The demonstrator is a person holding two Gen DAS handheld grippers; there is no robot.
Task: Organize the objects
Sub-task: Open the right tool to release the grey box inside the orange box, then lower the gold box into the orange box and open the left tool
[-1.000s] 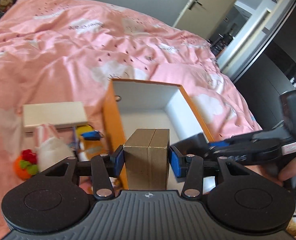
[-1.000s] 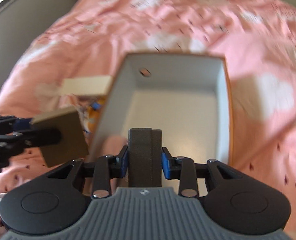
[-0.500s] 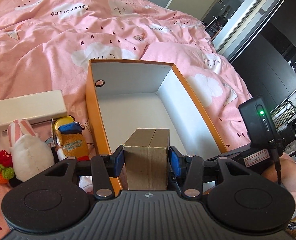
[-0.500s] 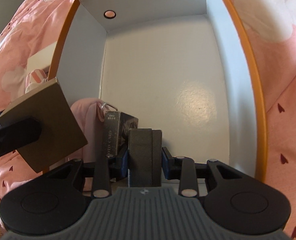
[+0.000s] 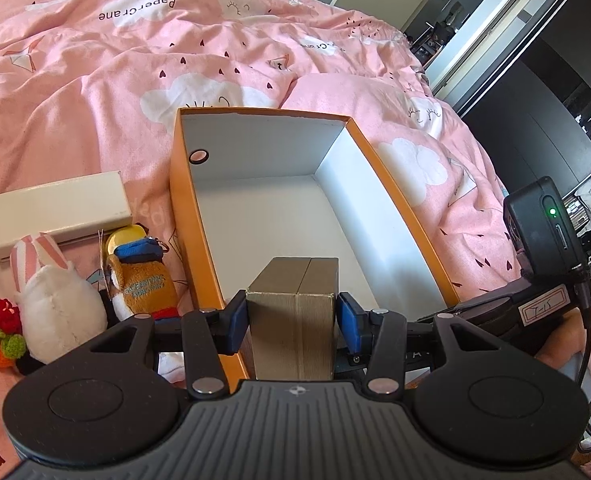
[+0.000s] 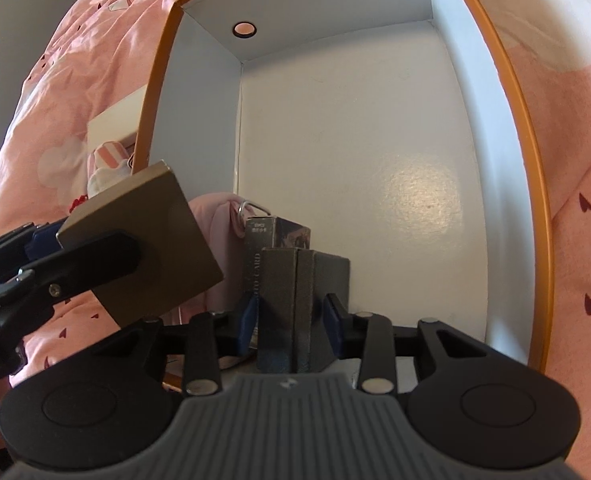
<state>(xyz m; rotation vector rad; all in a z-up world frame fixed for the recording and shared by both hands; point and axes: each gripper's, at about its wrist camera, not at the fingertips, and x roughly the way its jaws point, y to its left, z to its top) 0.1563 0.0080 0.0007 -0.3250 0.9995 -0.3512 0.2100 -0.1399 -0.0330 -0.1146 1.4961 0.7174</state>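
Note:
An orange box with a white inside (image 5: 183,184) (image 6: 511,208) lies open on the pink bed. My left gripper (image 5: 292,322) is shut on a gold-brown box (image 5: 293,320), held over the orange box's near left corner; that gold box (image 6: 143,240) shows at the left of the right wrist view. My right gripper (image 6: 291,320) is shut on a dark grey box (image 6: 301,304), low inside the orange box near its front. Just behind it stand a small dark card box (image 6: 275,232) and a pink item with a metal ring (image 6: 223,220).
Left of the orange box lie a white flat box (image 5: 55,208), a white and pink plush rabbit (image 5: 55,304), an orange plush keychain (image 5: 143,280) and a red and orange crochet toy (image 5: 1,332). A hand (image 5: 575,344) holds the right gripper's handle. A door and dark wardrobe stand at the far right.
Both grippers sank toward the orange box. The right one tipped downward and carried the dark grey box from above the rim down inside. The left hand's gold box moved over the near left corner.

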